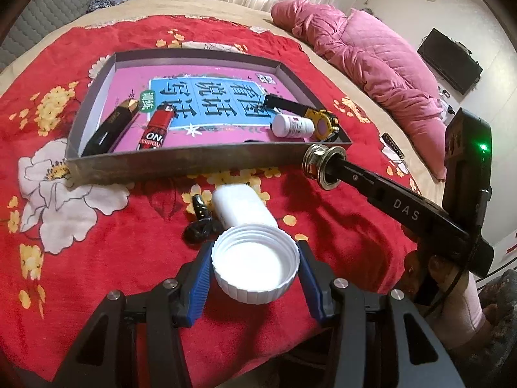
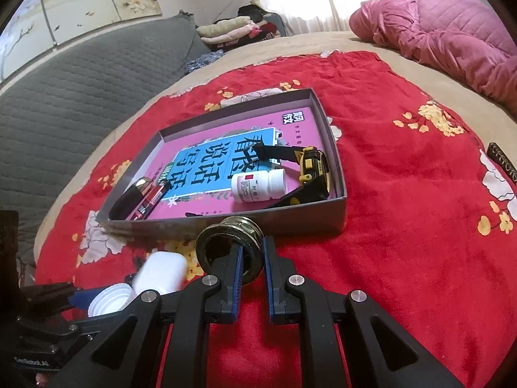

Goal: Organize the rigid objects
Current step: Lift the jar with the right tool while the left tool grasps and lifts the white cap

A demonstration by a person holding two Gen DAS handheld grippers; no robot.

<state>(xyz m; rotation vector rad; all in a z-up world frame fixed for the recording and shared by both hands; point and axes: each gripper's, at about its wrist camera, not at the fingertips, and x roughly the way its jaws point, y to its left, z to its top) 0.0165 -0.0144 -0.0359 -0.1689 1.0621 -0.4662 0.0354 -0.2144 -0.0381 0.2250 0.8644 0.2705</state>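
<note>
Before the grey tray [image 1: 181,165], the left-wrist view alone shows a black clip [image 1: 200,223] beside the white bottle [image 1: 245,229] clamped in the left gripper [image 1: 255,270], while the right-wrist view shows the right gripper [image 2: 252,258] clamped on a brass ring [image 2: 231,249] just outside the tray, which holds a small pill bottle [image 2: 258,184], a tape measure [image 2: 311,165] and a red lighter [image 2: 152,200].

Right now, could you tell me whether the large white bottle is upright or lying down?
Lying down. The large white bottle rests on its side on the red blanket, capped end toward the left tool, outside the box.
</note>
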